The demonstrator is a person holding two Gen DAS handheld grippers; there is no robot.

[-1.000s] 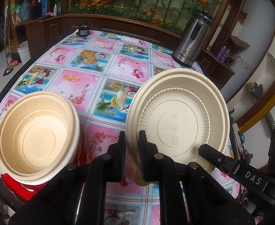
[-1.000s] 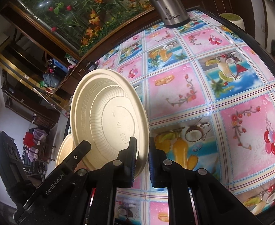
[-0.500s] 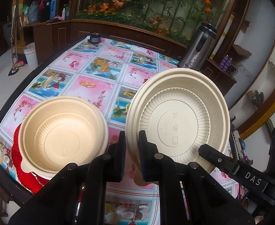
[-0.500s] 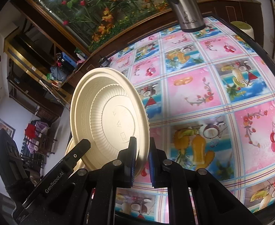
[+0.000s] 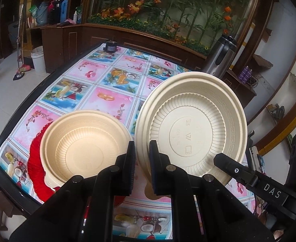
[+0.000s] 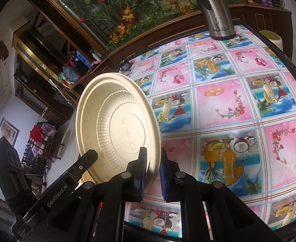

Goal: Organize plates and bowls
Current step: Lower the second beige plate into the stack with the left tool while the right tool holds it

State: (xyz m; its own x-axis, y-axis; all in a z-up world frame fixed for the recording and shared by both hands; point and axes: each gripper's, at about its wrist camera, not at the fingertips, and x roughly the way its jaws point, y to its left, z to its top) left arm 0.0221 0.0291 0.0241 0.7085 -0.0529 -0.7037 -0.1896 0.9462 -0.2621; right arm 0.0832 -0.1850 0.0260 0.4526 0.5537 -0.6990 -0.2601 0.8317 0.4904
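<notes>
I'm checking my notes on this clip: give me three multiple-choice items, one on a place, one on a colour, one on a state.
1. Where is the flask?
A. far end of the table
B. on the floor
C. inside the bowl

2. What colour is the plate under the bowl?
A. blue
B. red
C. green

3. How is the cream plate held?
A. flat on the table
B. on edge, by both tongs
C. stacked in the bowl

Answers:
1. A, it stands by the far rim.
2. B, red shows beneath the bowl.
3. B, left tongs and right tongs pinch its rim.
</notes>
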